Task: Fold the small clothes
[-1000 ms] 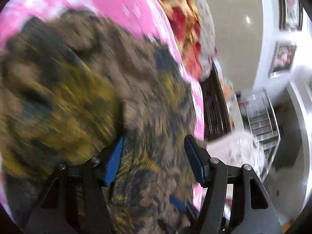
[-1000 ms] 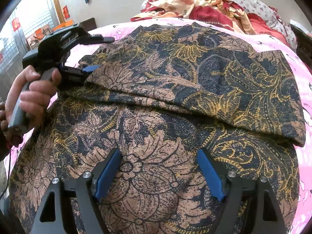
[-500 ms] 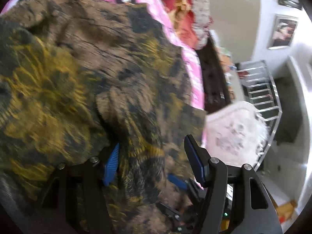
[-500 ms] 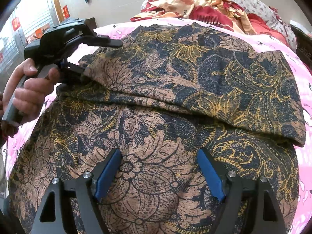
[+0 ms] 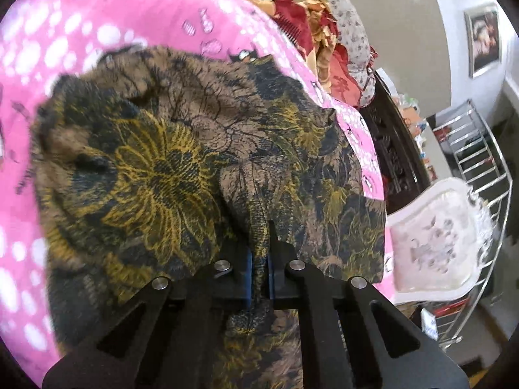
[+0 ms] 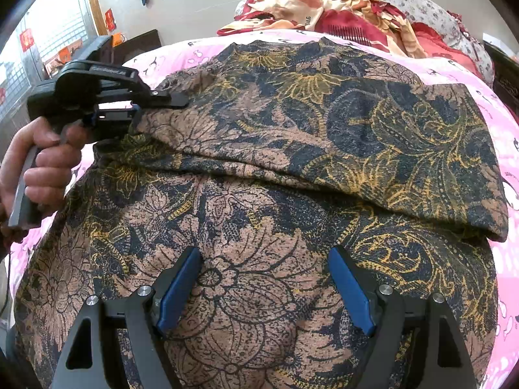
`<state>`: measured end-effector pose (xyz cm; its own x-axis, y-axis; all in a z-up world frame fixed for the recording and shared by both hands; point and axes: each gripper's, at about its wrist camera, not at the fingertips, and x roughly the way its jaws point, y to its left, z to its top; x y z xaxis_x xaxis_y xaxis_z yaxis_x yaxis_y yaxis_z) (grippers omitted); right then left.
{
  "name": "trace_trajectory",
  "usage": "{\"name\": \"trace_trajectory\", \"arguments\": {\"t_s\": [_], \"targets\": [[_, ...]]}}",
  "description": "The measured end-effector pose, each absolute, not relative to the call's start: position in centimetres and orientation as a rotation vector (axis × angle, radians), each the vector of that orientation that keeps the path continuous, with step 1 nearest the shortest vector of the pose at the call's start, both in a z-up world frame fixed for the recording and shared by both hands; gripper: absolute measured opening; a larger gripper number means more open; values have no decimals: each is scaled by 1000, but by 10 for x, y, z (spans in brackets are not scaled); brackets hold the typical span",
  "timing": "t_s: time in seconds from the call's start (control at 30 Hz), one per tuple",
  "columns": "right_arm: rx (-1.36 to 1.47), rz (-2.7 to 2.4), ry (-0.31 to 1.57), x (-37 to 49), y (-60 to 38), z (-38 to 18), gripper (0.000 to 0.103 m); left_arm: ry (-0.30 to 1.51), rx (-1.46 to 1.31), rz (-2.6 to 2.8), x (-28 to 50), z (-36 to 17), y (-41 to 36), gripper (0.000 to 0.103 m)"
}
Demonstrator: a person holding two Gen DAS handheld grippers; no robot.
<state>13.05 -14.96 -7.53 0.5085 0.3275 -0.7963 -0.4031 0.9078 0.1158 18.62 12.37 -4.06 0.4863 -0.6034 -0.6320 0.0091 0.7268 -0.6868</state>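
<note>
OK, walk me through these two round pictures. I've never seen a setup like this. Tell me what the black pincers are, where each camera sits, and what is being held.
There is no robot here. A person holds a two-finger clamp tool in each hand, and each tool carries a wide-angle camera looking forward along its fingers, hence the round, bent pictures.

In the left tool's view, the left gripper is shut on a fold of the brown floral garment.

In the right tool's view, the right gripper hangs open over the same garment, gripping nothing. At far left you see the person's hand holding the left tool.

The garment lies partly folded on a pink bedsheet, with a red and cream blanket bunched beyond it.
</note>
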Motion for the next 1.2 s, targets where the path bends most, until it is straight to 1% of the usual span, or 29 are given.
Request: {"name": "trace_trajectory", "arguments": {"t_s": [0.23,0.37,0.47,0.5,0.53,0.6,0.63,0.67,0.7,0.73,0.77,0.8,0.83,0.87,0.9,0.97,1.0,1.03,1.07,1.1,1.2], "targets": [[-88,439,940,131,-149,-75,79,905,-553,-316,154,-10,158,5],[-87,439,940,131,-149,-75,79,979,-449,-178,165,-28,165,7],[-97,433,945,131,-147,-74,80,1014,-405,-95,164,-35,166,17],[-103,436,953,131,-145,-74,85,1002,-382,-70,160,-31,165,20],[-109,448,967,132,-143,-74,89,991,-356,-48,157,-26,162,20],[-137,451,1007,134,-139,-71,88,952,-267,22,149,-9,156,20],[-148,448,1031,135,-139,-66,83,903,-226,56,144,3,151,22],[-141,446,1035,135,-140,-57,77,868,-212,70,142,8,150,33],[-103,469,989,135,-145,-41,72,817,-203,91,138,15,145,55],[-69,476,922,135,-150,-24,72,778,-199,109,136,19,139,62],[-52,456,853,138,-156,-8,71,742,-193,115,135,21,131,65],[-38,417,782,145,-163,8,66,714,-182,108,135,22,123,65],[-29,393,760,154,-168,13,46,715,-172,90,139,19,115,65],[-37,372,777,167,-172,12,34,726,-169,74,140,17,113,65],[-65,351,833,184,-178,3,21,745,-167,50,143,10,107,65],[-104,250,956,210,-201,-27,17,800,-172,36,150,-3,102,65],[-143,161,1021,218,-220,-46,3,838,-185,25,154,-13,102,65],[-139,135,1034,219,-240,-58,0,865,-197,24,157,-20,103,65],[-56,190,987,212,-261,-59,0,889,-211,39,161,-30,106,65],[-28,207,985,208,-268,-60,0,896,-225,50,162,-36,108,65],[-148,215,987,203,-258,-58,0,845,-183,71,159,-49,103,67]]}}
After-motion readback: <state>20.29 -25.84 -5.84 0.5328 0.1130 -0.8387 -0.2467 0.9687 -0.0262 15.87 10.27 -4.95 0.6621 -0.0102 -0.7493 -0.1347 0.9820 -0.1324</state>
